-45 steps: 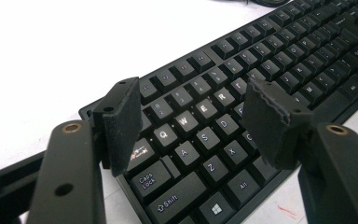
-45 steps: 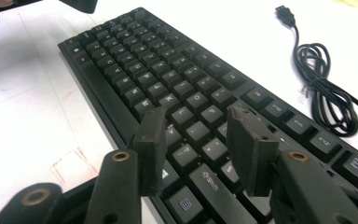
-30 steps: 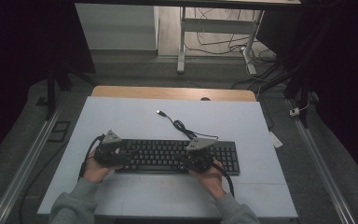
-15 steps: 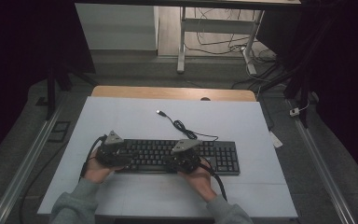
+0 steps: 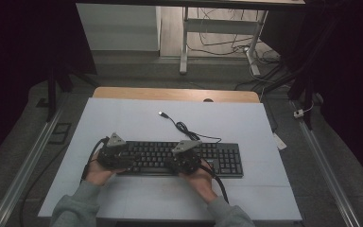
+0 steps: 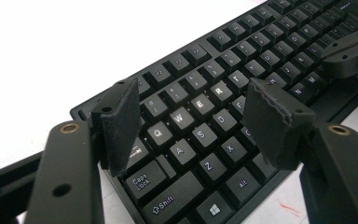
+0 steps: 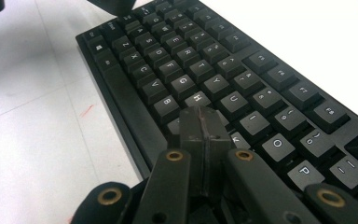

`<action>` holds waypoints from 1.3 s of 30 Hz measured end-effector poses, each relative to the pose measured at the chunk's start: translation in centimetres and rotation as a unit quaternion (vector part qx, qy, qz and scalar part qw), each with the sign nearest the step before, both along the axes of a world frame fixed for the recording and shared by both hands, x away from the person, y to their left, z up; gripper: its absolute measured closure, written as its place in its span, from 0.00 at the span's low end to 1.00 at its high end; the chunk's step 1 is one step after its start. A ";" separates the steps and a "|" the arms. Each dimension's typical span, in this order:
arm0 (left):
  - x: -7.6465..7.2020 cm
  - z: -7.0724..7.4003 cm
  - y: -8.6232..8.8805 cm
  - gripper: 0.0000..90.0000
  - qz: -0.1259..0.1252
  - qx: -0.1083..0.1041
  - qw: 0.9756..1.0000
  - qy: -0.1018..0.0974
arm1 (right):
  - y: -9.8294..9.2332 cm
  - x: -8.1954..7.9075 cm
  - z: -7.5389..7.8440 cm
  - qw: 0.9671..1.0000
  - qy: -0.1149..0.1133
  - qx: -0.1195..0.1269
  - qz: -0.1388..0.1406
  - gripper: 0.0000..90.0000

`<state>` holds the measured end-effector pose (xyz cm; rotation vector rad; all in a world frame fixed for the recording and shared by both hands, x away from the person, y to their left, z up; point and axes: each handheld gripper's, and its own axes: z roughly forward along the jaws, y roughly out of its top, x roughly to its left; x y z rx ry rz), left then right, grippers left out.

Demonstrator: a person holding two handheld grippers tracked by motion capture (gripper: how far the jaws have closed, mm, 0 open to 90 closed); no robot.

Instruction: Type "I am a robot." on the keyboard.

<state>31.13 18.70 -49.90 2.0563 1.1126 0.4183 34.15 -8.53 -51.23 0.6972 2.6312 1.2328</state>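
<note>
High view, nearest me first: my two grey sleeves (image 5: 75, 210) come in from the bottom edge, and each hand holds a gripper over the near part of the table (image 5: 137, 198). My left gripper (image 5: 115, 153) sits over the left end of the keyboard (image 5: 222, 161); my right gripper (image 5: 185, 158) sits over its middle, near the front edge. The two are well apart, with a run of keys between them.

In the left gripper view, I see my left gripper (image 6: 191, 116) with its jaws spread wide and nothing between the pads. It hangs above the letter keys at the keyboard's (image 6: 205, 135) left end, around Q, W, A and S. I cannot tell whether either pad touches a key.

In the right gripper view, my right gripper (image 7: 201, 122) has its jaws pressed together, pad against pad, holding nothing. Its tip is down at the keys of the keyboard (image 7: 177, 56), just below H and beside J and K; whether it presses one I cannot tell.

Farther off in the high view, the keyboard lies flat and square to me on the white table. Its cable (image 5: 184, 128) snakes away from the back edge and ends in a plug (image 5: 161, 114) lying loose on the table.
</note>
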 end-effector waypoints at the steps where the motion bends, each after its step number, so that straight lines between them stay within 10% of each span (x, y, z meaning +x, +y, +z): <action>1: 0.0 0.0 0.0 0.41 0.000 0.001 1.000 0.000 | 0.0 0.0 -0.1 1.000 0.001 0.000 0.000 0.99; 27: 0.0 -0.1 -0.1 0.40 -0.003 0.007 1.000 0.000 | 0.7 0.1 -0.8 1.000 -0.004 -0.021 -0.006 0.99; 39: -0.1 0.0 0.0 0.40 -0.001 0.005 1.000 -0.003 | -0.8 0.0 0.7 1.000 -0.023 0.013 -0.015 0.99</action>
